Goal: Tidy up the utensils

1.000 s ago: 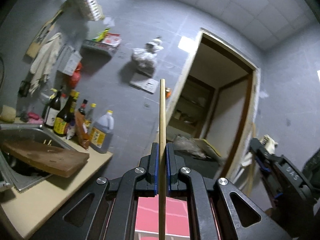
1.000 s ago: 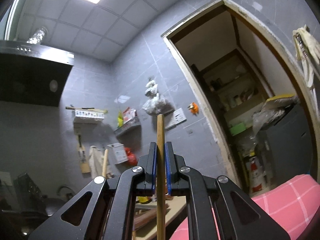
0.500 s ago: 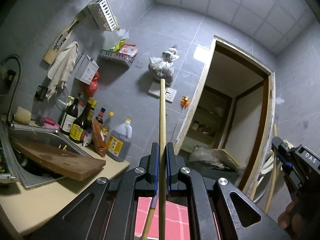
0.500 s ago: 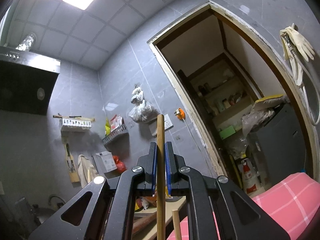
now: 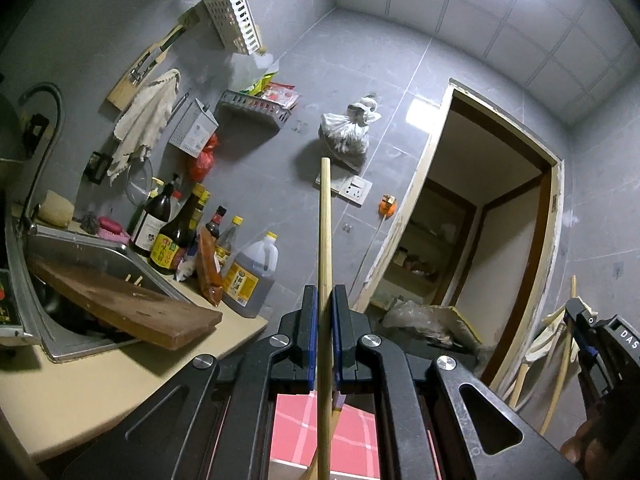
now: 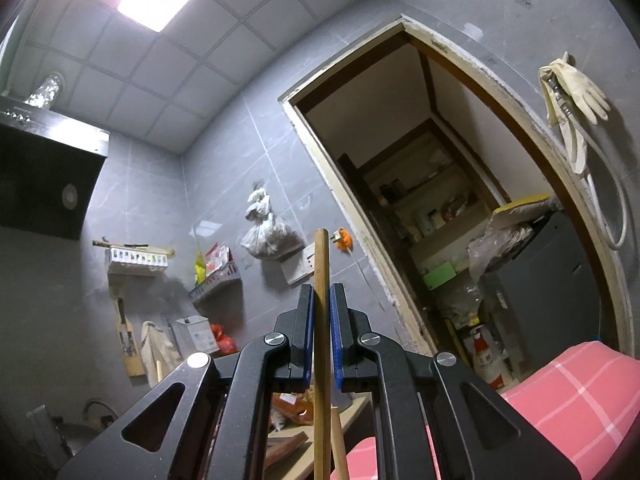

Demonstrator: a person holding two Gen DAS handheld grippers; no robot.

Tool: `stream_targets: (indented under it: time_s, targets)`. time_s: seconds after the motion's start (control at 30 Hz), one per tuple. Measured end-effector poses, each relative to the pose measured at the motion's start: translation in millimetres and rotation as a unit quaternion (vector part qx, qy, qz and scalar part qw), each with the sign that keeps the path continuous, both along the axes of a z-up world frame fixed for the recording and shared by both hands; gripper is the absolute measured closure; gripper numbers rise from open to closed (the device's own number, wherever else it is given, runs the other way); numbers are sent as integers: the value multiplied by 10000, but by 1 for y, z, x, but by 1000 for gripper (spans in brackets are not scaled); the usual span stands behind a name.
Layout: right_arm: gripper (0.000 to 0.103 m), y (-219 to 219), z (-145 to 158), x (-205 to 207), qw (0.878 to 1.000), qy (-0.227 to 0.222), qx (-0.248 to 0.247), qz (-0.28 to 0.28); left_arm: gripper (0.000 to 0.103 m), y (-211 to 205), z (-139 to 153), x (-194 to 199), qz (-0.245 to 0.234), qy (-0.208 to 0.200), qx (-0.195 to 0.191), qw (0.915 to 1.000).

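Your left gripper [image 5: 325, 300] is pinched tight on a pale chopstick [image 5: 325, 248], blue pads pressed to both sides, stick running up past the fingertips toward the tiled wall. Your right gripper [image 6: 320, 300] is clamped the same way on a darker chopstick [image 6: 321, 276], also standing upright between its pads. A second stick [image 6: 338, 440] shows low in the right view, just beside the held one. In the left view: sink [image 5: 80, 248] with a wooden cutting board [image 5: 128, 308] tilted across it, bottles [image 5: 192, 240] on the counter [image 5: 80, 392] behind. Pink checked cloth [image 6: 568, 392] sits below right. White utensil basket [image 5: 236, 20] hangs high on the wall.
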State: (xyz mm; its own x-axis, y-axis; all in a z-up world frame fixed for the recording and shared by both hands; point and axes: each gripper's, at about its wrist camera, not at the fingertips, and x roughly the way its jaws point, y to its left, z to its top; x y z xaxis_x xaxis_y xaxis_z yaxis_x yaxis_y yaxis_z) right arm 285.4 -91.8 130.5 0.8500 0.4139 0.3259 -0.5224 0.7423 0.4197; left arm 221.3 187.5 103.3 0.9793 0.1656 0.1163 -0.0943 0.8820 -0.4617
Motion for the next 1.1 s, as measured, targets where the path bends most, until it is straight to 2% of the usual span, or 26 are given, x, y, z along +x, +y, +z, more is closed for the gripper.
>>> stream_targets:
  time_s: [0.47,0.6,0.9,1.1]
  targets:
    - [97,-3,1,-4,9998,111,133,53,98,-10,-9,2,-29,92,205,9997]
    - [97,1,4,-4,9999,139,37,81,98,-12,-11,4,-86,118,231,9996]
    - [97,14,-1,-10,9993,14,-147,-357,98,-11,-13,3,-111,180,234,9995]
    - [97,19,-6,-9,9990,71,-313,-305,98,-15,-15,5,-163,282,290,9990]
